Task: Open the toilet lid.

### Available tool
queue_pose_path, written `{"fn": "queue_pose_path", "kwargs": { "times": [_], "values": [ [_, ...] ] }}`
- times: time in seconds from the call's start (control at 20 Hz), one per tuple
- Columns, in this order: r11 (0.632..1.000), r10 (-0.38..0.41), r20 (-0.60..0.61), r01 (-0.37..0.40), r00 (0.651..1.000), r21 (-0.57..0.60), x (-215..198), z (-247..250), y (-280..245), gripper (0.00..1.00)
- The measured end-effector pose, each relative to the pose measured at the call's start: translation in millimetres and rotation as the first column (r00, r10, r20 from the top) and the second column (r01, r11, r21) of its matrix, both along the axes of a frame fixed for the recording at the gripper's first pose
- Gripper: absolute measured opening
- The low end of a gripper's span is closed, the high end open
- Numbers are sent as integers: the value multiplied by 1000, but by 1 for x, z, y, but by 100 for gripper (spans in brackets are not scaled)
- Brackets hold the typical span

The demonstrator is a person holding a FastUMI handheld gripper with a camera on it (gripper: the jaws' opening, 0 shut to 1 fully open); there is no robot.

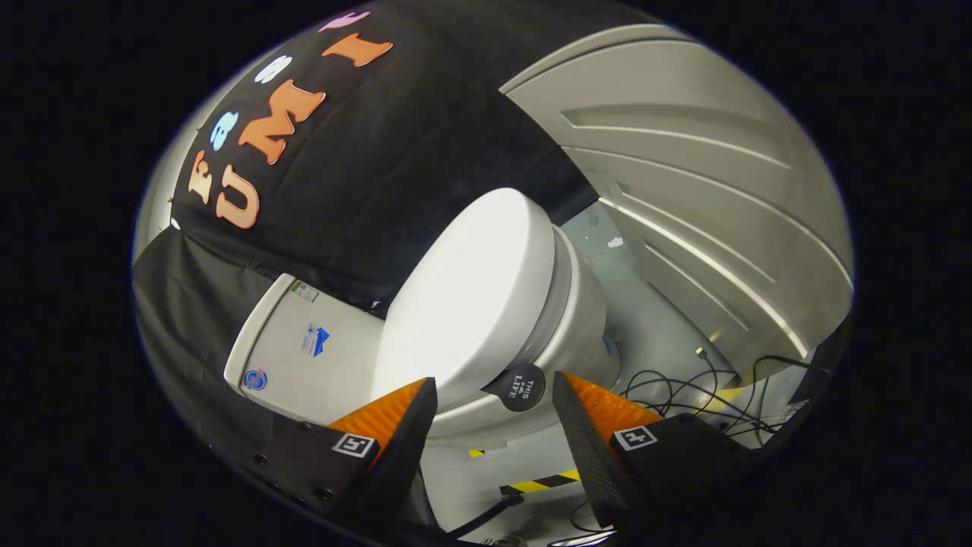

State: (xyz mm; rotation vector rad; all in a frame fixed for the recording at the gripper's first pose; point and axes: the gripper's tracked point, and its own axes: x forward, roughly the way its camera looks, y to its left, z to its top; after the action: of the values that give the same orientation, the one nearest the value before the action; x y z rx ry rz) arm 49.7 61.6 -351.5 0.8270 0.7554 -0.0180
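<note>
Evidently early: toilet lid (471, 289) lay shut on the seat, not yet lifted. Hand-held gripper (493, 406) spread wide, grasping nothing, lid's near edge just beyond the fingertips. Round black tab (524, 386) on that edge sat between them. Lifting remained.

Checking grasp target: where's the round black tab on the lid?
In the gripper view, the round black tab sits on the lid's near edge, just ahead of the open gripper, between its fingers.
</note>
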Motion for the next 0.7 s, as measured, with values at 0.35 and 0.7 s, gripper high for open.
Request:
{"fn": "queue_pose_path", "kwargs": {
  "times": [0.35,0.7],
  "values": [
    [985,-62,-47,69,997,156,13,-21,9,97],
    [977,-72,-48,80,996,197,24,-32,14,63]
  ]
}}
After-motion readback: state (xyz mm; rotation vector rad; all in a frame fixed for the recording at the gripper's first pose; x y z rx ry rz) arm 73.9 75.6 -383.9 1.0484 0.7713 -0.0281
